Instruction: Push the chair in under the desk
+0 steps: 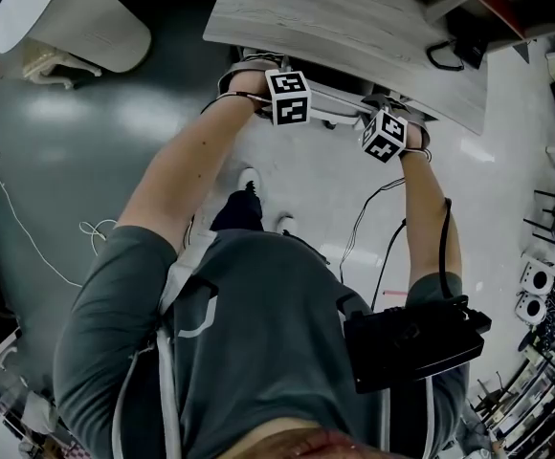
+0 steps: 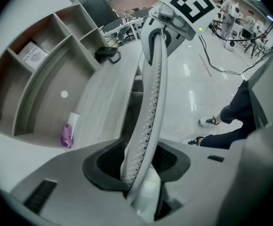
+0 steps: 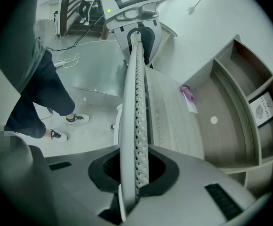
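The floor is pale, shiny tile [image 1: 488,189], and on the person's left it turns into a dark green patch [image 1: 57,161]. A thin white cord [image 1: 29,228] lies on the green part, and black cables [image 1: 383,256] lie on the pale part. The long desk with a light grey wood top [image 1: 354,22] runs across the top of the head view.

The white chair back with little holes in it [image 1: 330,101] stands right at the near edge of the desk. The left gripper [image 2: 141,173] has its jaws partly apart, pinching the thick rim of the chair back. The right gripper [image 3: 134,178] has its jaws nearly together, pinching the thin rim. They hold it near each other along the top.

Only the head view shows the person's bare arms, the grey shirt and a black box [image 1: 411,338] at the waist. It does not show the chair's seat.

Only the gripper views show the wooden shelf with open boxes [image 2: 37,93] at the back of the desk. A book [image 2: 33,54] leans in one box, and a small purple thing [image 2: 67,135] lies on the desk by the shelf. They also show the person's black and white shoes [image 2: 207,121] on the floor. The left gripper view shows a black thing with a handle [image 2: 107,54] on the desk, which the right gripper view does not. Each gripper view shows the other gripper at the far end of the chair back.
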Motion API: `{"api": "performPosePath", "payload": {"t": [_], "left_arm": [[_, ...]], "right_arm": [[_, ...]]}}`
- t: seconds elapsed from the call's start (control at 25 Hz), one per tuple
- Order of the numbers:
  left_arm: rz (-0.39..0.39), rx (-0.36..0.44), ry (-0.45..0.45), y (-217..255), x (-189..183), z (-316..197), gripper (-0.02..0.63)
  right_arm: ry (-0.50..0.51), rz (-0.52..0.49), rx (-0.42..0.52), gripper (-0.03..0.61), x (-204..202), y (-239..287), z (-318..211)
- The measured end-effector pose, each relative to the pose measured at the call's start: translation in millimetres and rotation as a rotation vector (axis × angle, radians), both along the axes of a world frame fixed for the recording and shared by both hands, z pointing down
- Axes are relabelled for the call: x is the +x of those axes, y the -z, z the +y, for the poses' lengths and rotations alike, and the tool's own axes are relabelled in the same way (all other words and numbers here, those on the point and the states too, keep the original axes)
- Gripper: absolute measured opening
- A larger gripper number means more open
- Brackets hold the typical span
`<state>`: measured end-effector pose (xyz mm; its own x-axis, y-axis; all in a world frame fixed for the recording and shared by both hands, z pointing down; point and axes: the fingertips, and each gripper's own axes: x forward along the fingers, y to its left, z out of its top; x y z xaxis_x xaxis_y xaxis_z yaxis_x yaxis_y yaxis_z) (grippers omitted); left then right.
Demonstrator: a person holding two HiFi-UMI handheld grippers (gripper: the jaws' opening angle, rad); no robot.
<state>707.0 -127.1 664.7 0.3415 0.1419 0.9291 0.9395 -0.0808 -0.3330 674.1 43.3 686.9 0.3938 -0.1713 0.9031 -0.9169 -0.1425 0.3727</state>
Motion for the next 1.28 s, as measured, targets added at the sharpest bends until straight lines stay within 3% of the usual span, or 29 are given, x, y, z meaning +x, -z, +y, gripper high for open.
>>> {"api": "performPosePath", "payload": {"t": [0.16,0.24,0.32,0.44,0.6,0.88,1.0,1.12,1.28], "left_arm": [[0.038,-0.022,-0.002,1,0,2,0.168],[0.062,-0.079,0.010,5,-1,5,0.182],[0.049,-0.163,0.056,11,-5,7,0.228],[0.027,-0.243,0.150,24,-12,-4,0.238],[0.100,-0.358,0.266,50,-20,-2,0.238],[0.074,-0.680,0.391,116,-79,4,0.234],[0.116,-0.823,0.434,150,-102,17,0.143],[0.137,-0.959,0.486,185,-125,23,0.131],[0.166,-1.203,0.546,243,-153,20,0.064]], "right_arm": [[-0.050,0.023,0.054,0.102,2,5,0],[-0.075,0.025,0.120,0.147,-4,18,-1],[-0.085,0.030,0.160,0.179,-14,33,-2],[-0.108,0.056,0.211,0.189,-25,55,2],[-0.219,0.077,0.353,0.189,-41,86,26],[-0.288,0.087,0.597,0.174,-85,147,12],[-0.331,0.130,0.707,0.142,-94,179,22],[-0.360,0.172,0.791,0.111,-104,211,29],[-0.393,0.224,0.919,0.093,-115,257,30]]}}
